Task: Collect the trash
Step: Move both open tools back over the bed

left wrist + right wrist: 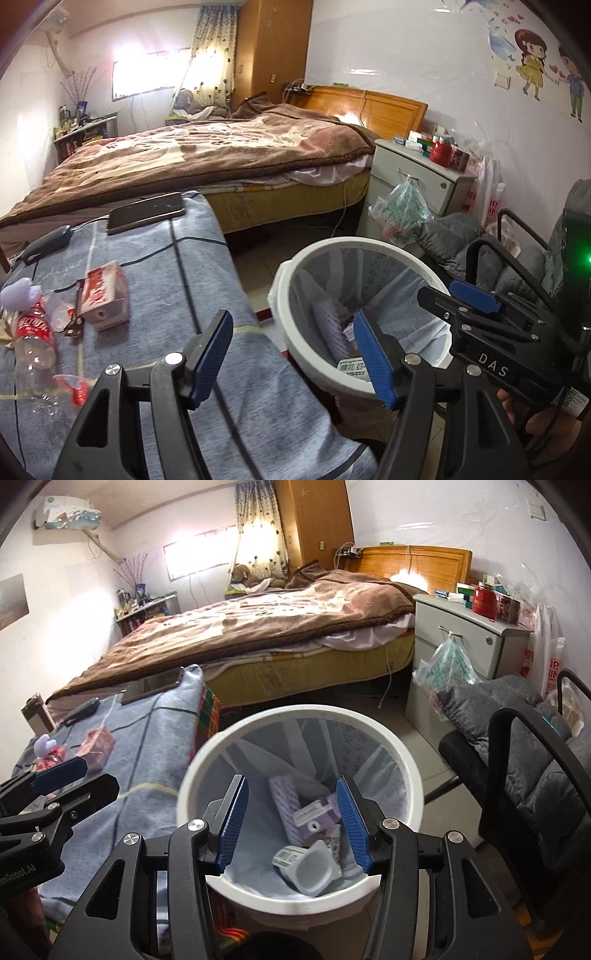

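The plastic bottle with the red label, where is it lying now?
In the left wrist view, the plastic bottle lies on the blue-grey cloth at the far left, beside the red and white carton.

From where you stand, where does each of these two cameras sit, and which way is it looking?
Left wrist: sits on the left gripper, looking down across the blue-covered table towards the bed; the right gripper and some fingers show.
Right wrist: sits on the right gripper, jaws open and empty, looking into the white bin; the left gripper shows.
Shared: bin, table, bed, nightstand.
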Demonstrator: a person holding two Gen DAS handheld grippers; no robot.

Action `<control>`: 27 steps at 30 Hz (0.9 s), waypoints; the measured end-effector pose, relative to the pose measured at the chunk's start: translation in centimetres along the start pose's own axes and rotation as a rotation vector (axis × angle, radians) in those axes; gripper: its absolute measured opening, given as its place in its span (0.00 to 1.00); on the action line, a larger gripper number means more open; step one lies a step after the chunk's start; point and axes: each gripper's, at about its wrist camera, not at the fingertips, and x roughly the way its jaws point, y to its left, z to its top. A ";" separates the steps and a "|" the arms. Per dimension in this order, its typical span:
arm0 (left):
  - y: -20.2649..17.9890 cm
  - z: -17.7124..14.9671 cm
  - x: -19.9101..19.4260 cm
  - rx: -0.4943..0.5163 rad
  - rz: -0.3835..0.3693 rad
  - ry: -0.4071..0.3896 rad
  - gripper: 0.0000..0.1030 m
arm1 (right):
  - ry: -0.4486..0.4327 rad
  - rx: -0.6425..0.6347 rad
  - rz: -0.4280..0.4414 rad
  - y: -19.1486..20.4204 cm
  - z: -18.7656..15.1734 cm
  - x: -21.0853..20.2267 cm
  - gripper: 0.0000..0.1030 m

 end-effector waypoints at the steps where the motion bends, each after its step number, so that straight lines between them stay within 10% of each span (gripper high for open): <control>1: 0.4 -0.1 -0.4 -0.005 0.009 -0.006 0.68 | -0.004 -0.001 0.005 0.3 0.0 -0.1 0.50; 27: 15.0 -4.8 -6.8 -0.239 0.298 -0.055 0.70 | -0.015 -0.131 0.189 11.3 -1.3 0.0 0.50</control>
